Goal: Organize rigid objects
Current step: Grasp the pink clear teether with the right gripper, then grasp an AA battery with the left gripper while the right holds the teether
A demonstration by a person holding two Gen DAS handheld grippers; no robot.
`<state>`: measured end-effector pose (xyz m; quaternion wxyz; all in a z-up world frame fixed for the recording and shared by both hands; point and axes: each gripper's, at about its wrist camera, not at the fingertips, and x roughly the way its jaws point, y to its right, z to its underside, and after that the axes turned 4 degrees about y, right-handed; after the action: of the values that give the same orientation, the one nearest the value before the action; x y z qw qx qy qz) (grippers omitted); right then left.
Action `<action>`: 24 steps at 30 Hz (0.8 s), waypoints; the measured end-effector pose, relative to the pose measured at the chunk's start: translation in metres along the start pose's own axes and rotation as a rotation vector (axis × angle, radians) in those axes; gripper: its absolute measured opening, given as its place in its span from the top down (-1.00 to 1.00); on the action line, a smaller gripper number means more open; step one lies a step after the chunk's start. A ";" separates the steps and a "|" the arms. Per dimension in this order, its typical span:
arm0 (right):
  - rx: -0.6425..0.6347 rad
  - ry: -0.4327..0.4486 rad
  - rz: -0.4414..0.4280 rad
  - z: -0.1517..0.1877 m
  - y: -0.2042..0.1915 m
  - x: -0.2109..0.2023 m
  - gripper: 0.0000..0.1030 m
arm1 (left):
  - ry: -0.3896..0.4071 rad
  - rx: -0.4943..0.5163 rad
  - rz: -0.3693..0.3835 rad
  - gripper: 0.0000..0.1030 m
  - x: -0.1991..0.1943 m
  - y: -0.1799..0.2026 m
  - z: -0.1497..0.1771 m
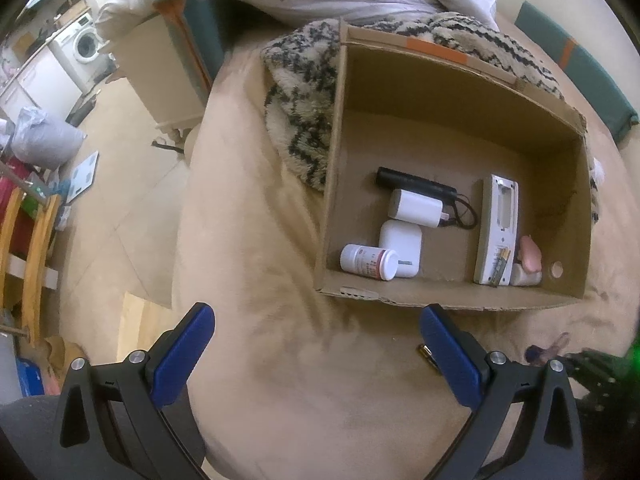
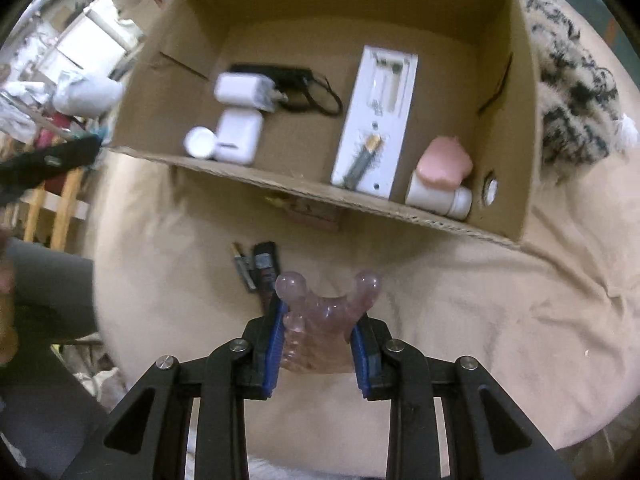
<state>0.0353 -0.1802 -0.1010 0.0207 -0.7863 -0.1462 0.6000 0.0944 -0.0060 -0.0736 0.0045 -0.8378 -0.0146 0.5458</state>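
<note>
Right gripper clamps a translucent pink Y-shaped massage tool with ball ends; left gripper hangs wide open, empty.

Blue pads pinch the tool's ribbed stem, the two prongs pointing toward the open brown cardboard box just ahead on the beige suede cushion. Just left of the tool, on the cushion: a loose gold-tipped AA battery and a small black rectangular device, both not yet boxed. Inside the box: white remote with open battery bay, white charger plug, white earbud case, white pill bottle, pink soft lump on a white bottle. Risk: the smooth rounded stem may slip or rotate in the pads, since the grip is off-centre; the prongs could catch the near box wall if carried low; dropped near the remote, it could knock the battery lying on it.
</note>
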 end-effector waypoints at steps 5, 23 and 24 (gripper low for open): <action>0.011 0.091 -0.070 -0.006 0.013 -0.047 0.40 | 0.000 0.010 -0.017 -0.99 0.002 0.001 0.001; 0.165 0.390 -0.220 -0.029 0.057 -0.099 0.40 | -0.189 0.236 0.038 -0.96 0.054 0.045 0.022; 0.164 0.397 -0.222 -0.029 0.057 -0.100 0.40 | -0.227 0.310 0.056 -0.95 0.061 0.058 0.027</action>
<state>0.0504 -0.2561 -0.0110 0.1785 -0.8636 -0.1758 0.4375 0.0953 -0.0624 -0.1419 0.1163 -0.7603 0.0926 0.6324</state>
